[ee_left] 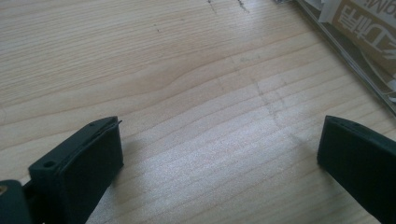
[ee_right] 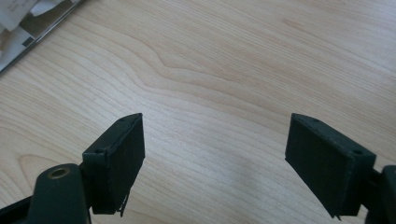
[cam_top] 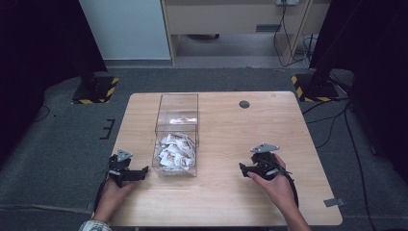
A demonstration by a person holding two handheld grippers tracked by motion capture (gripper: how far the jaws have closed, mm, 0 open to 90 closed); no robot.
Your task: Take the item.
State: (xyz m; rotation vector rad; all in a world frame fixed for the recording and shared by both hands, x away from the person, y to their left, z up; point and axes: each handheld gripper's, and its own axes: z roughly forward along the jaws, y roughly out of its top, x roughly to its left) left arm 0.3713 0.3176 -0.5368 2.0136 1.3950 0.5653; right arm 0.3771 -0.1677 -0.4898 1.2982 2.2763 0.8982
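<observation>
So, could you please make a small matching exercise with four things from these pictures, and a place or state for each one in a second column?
Things:
1. clear box
2. paper packets
3. left gripper
4. right gripper

Places or states:
A. piled inside, at the near end
B. open, empty, just left of the box
C. stands on the table, left of its middle
D. open, empty, well apart to the right of the box

Right pairs: 1-C, 2-A, 3-B, 4-D
</observation>
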